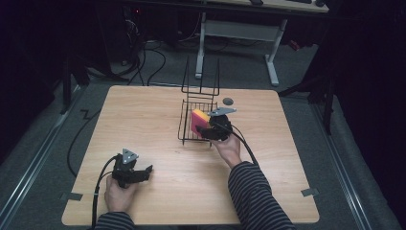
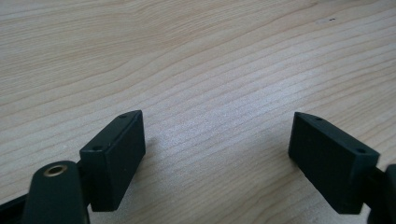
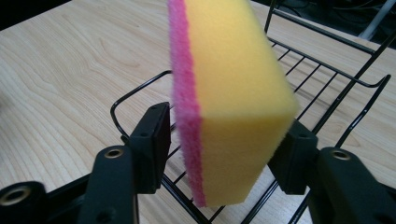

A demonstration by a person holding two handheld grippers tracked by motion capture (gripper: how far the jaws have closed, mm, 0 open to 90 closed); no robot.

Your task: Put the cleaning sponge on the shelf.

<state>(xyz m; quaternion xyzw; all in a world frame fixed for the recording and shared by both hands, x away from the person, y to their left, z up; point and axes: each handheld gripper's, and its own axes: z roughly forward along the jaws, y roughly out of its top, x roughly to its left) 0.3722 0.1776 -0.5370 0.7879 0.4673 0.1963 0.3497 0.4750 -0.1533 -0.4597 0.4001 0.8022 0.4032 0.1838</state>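
A yellow sponge with a pink scouring side (image 1: 198, 119) stands on edge in a black wire basket (image 1: 187, 135) near the middle of the wooden table. My right gripper (image 1: 204, 130) reaches into the basket from the near right. In the right gripper view the sponge (image 3: 233, 93) sits between the jaws of the right gripper (image 3: 226, 119); a thin gap shows beside the left pad and the foam looks unsqueezed, so the gripper is open. The basket's wire rim (image 3: 140, 91) runs below. My left gripper (image 1: 143, 171) rests near the table's front left, open (image 2: 217, 116) over bare wood.
A small dark round object (image 1: 228, 101) lies on the table just behind the basket. The basket's tall wire back (image 1: 201, 76) rises at the far side. Beyond the table stand white desk legs (image 1: 273, 62) and cables on the floor.
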